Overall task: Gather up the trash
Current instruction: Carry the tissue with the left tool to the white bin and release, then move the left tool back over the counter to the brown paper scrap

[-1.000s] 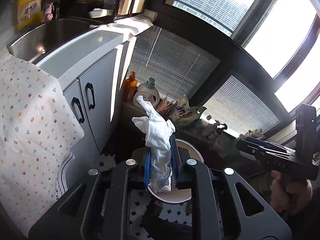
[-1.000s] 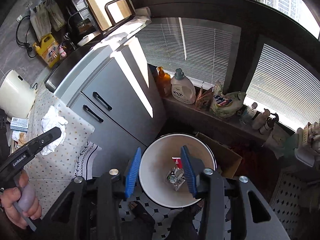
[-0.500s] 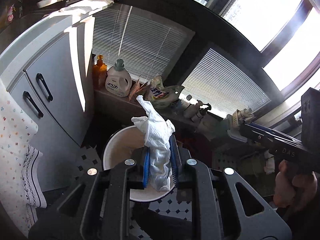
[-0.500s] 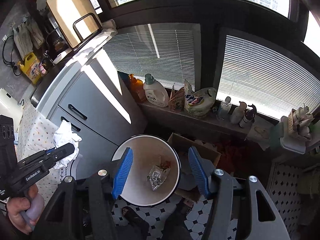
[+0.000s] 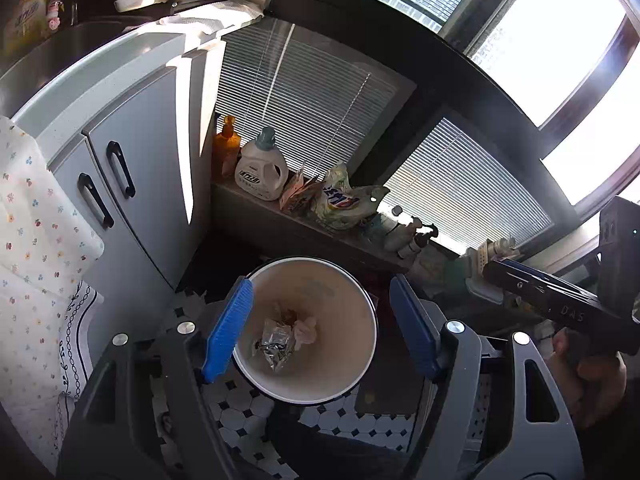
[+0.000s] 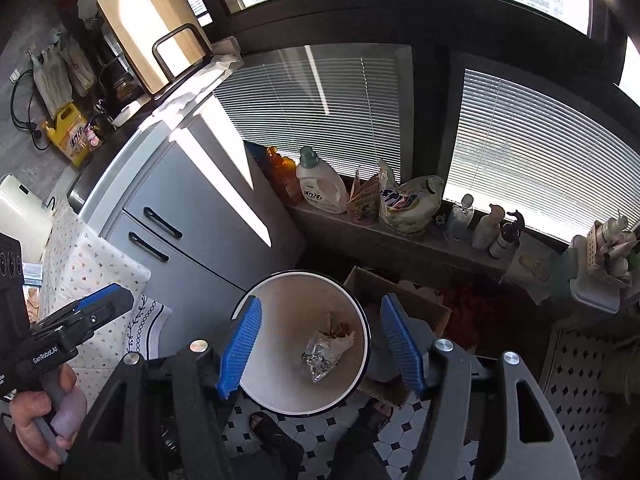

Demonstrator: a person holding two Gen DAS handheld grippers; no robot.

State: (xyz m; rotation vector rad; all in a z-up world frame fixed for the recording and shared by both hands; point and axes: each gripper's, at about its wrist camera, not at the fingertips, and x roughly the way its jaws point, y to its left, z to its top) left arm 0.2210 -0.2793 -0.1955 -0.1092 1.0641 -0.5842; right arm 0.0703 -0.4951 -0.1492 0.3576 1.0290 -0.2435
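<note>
Left claw (image 5: pixel 320 328) just sprung wide, nothing between pads; tissue wad (image 5: pixel 305 329) dropped into white bin (image 5: pixel 352 376), beside foil wrapper (image 5: pixel 274 346). Right claw (image 6: pixel 320 344) also open, empty, a little wider than half a second ago. Bin directly below both. Next trash likely back on tabletop (image 6: pixel 100 264), left side; left hand (image 6: pixel 44 408) nearer.
</note>
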